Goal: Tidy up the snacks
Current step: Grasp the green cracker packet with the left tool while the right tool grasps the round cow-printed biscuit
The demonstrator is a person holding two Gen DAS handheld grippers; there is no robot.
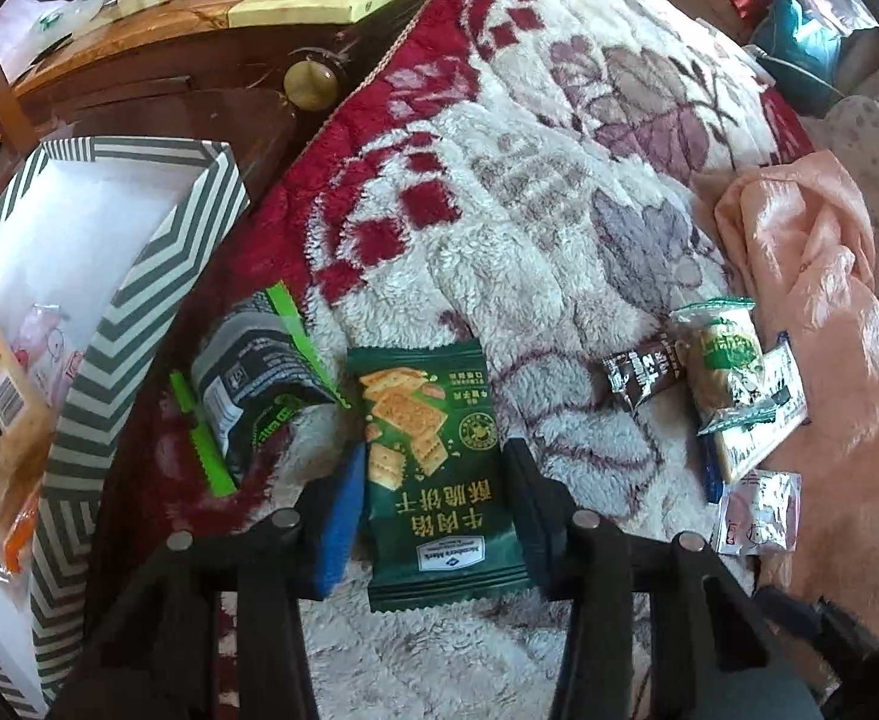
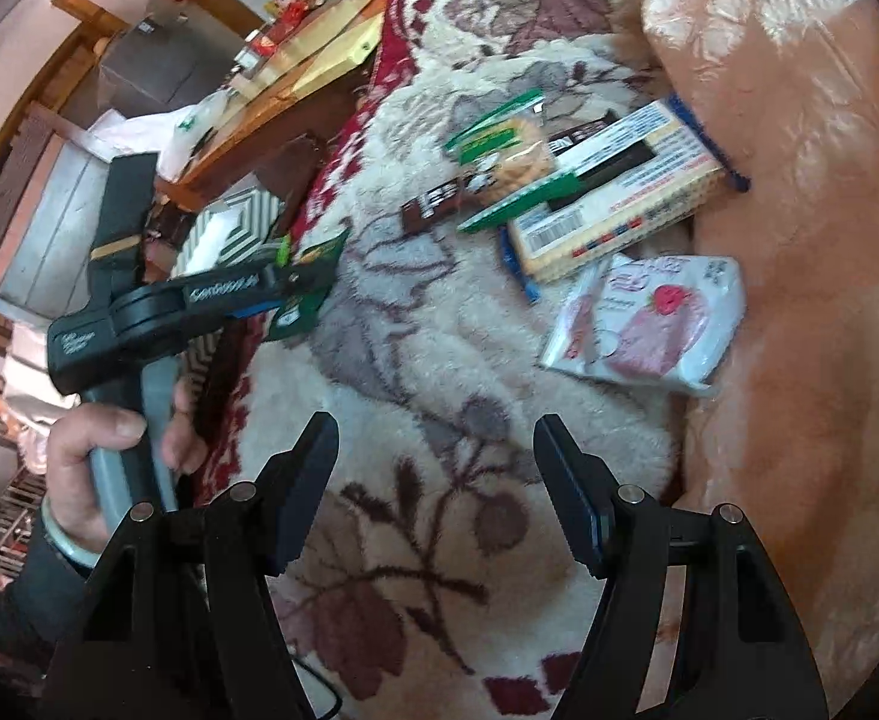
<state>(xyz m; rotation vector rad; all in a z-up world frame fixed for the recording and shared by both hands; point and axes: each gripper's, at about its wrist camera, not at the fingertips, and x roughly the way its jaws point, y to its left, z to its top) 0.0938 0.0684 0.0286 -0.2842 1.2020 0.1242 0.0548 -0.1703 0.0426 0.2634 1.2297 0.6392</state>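
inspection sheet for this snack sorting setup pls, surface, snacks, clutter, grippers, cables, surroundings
surface: floral fleece blanket, cream and red.
job's things: green cracker packet between the left jaws; black-and-green packet beside it; striped box holds some snacks; brown bar, round biscuit pack, long cracker pack and pink-white pouch clustered together.
clutter: peach cloth.
grippers: left gripper straddles the cracker packet; right gripper open, empty.
cables: thin cord near a teal item.
surroundings: wooden cabinet beside the blanket.
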